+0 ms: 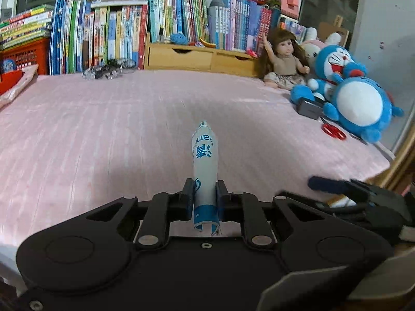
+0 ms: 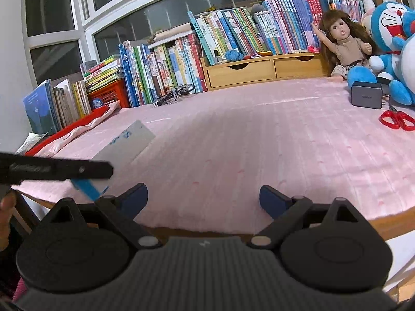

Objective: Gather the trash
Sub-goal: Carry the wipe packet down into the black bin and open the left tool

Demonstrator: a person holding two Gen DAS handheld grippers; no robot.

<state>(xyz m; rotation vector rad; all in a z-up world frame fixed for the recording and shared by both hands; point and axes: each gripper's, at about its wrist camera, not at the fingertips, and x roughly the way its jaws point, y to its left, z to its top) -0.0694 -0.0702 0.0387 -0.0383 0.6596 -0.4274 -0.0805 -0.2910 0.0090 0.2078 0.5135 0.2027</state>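
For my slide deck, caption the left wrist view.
Left gripper shut on a white-and-blue printed wrapper above the pink tablecloth.

Both fisheye views sit low at the near edge of the pink cloth-covered table (image 1: 103,134), looking across it toward the light wooden two-drawer box (image 1: 201,58) at the far side. The left wrist view faces that box almost squarely; the right wrist view (image 2: 264,71) looks from further right, angled leftward. Both share the tabletop, the box and the brown-haired doll (image 1: 284,59) (image 2: 342,41) beside it.
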